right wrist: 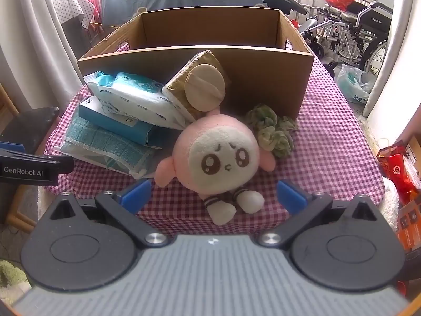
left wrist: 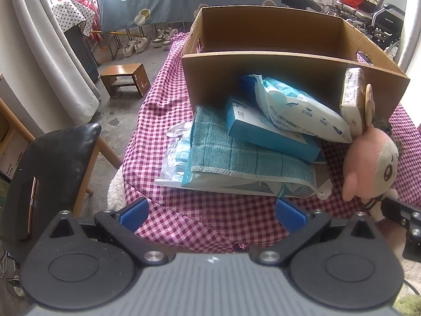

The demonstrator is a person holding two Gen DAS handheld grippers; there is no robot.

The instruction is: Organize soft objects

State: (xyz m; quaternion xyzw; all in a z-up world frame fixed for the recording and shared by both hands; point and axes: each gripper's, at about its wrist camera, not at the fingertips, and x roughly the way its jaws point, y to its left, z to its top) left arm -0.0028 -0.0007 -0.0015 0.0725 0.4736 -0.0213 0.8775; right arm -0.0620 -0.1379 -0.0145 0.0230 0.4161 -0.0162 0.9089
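A pink plush doll (right wrist: 218, 158) lies on the checked tablecloth (right wrist: 329, 152) just ahead of my open right gripper (right wrist: 213, 197); it also shows in the left wrist view (left wrist: 371, 163). A pile left of it holds a teal towel (left wrist: 236, 152), a blue tissue box (left wrist: 263, 131), a white wipes pack (left wrist: 302, 110) and a brown pack (right wrist: 189, 92) with a beige puff (right wrist: 205, 87). A green scrunchie (right wrist: 273, 131) lies right of the doll. My left gripper (left wrist: 211, 216) is open and empty before the towel. An open cardboard box (right wrist: 210, 58) stands behind.
A black chair (left wrist: 52, 173) stands left of the table, a wooden stool (left wrist: 126, 79) on the floor beyond. A wheelchair (right wrist: 363, 31) is at the back right. Red bags and boxes (right wrist: 400, 173) sit at the right edge.
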